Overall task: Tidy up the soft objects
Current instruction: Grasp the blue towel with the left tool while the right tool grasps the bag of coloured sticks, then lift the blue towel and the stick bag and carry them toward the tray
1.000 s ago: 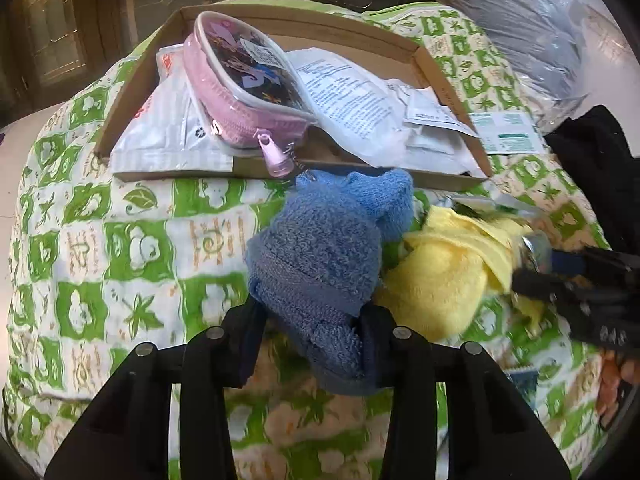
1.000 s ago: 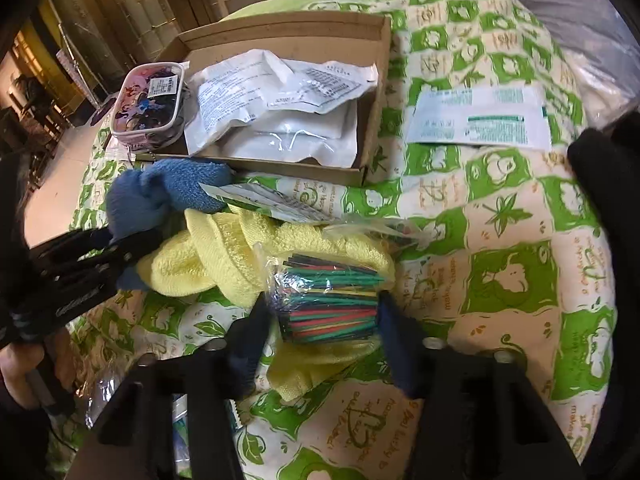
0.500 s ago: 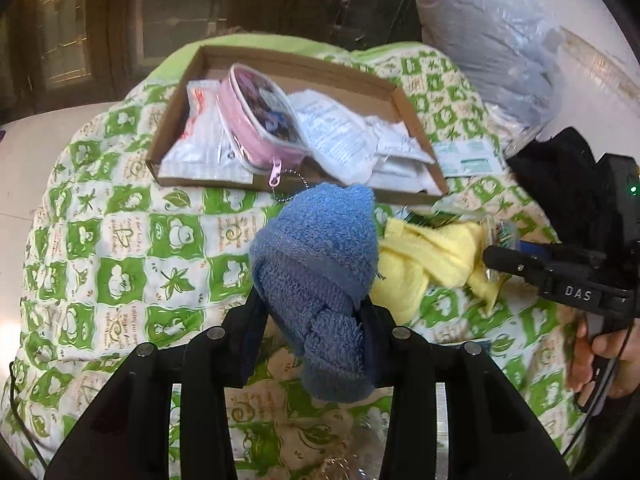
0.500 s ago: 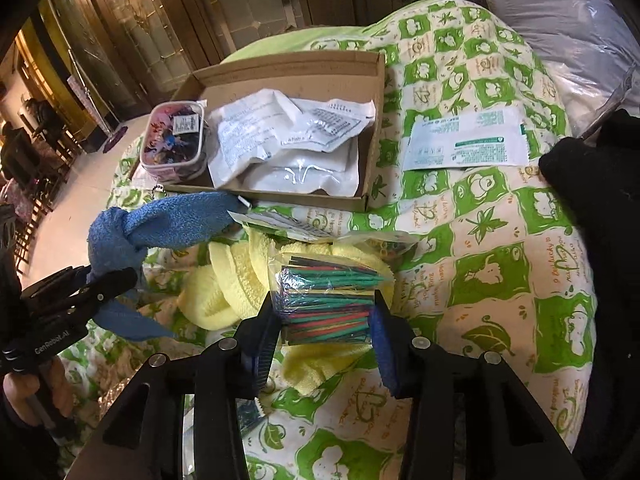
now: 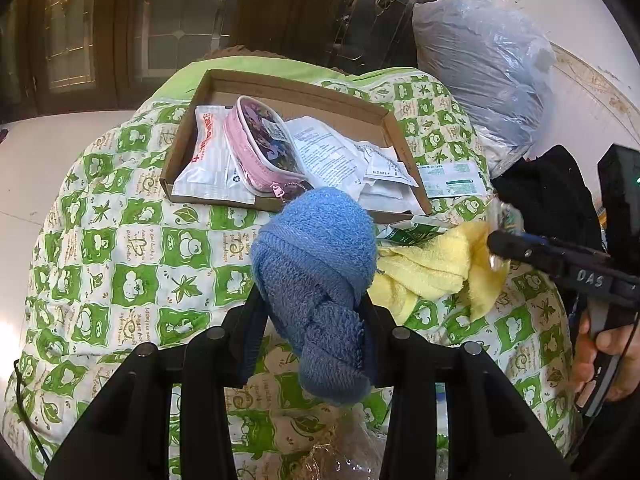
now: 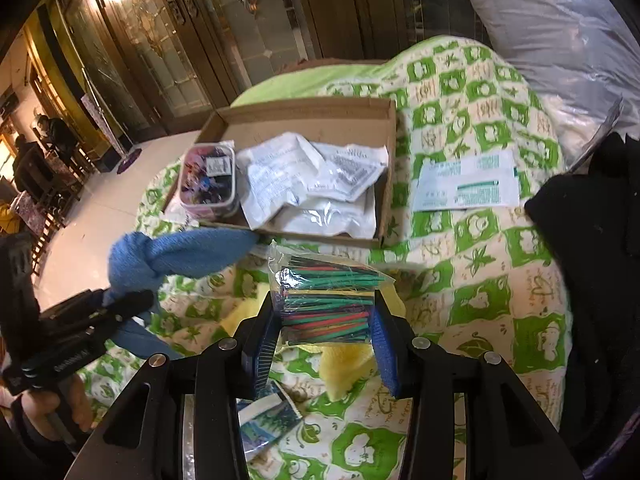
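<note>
The left gripper [image 5: 312, 332] clamps a knotted blue terry towel [image 5: 316, 264], which hides the near wall of the shallow cardboard tray [image 5: 296, 92]. The right gripper [image 6: 326, 334] pinches a clear crinkly bag of coloured sticks [image 6: 326, 300] just before that tray, having just narrowed slightly. It covers most of the rumpled yellow terry cloth [image 6: 344, 372] beneath.

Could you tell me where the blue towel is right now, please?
The blue towel is clamped in the left gripper, held above the green patterned quilt, just in front of the cardboard tray and left of the yellow cloth.
</note>
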Motion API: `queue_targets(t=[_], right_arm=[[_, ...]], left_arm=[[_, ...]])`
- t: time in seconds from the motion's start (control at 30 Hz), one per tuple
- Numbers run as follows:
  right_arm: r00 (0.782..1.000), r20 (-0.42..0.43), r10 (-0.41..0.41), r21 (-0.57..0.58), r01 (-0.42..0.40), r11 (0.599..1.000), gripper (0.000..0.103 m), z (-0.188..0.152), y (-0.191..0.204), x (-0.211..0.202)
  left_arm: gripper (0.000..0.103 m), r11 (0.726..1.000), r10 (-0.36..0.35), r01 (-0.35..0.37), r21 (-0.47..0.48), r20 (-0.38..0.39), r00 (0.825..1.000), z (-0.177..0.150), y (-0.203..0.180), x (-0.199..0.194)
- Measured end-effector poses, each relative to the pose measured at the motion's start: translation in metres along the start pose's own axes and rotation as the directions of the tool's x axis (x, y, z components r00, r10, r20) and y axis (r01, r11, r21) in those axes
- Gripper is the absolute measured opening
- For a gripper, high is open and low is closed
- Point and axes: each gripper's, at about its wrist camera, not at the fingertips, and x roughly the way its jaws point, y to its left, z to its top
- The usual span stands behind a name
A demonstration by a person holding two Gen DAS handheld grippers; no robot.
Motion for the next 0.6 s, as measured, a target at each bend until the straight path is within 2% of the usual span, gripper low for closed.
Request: queue_targets(t=[0.47, 0.6], right_arm=[[0.997, 0.067, 0.036, 0.004, -0.036, 0.999, 0.043, 0.003, 0.005, -0.030], [0.992, 0.117, 0.056, -0.009, -0.055, 0.998, 0.043, 0.003, 0.010, -0.047]], left_arm=[[0.038, 1.000, 0.000, 0.000, 0.005, 0.009, 1.000, 0.000, -0.002, -0.003], [0.038, 1.000, 0.001, -0.001, 0.005, 0.009, 1.000, 0.000, -0.003, -0.003]])
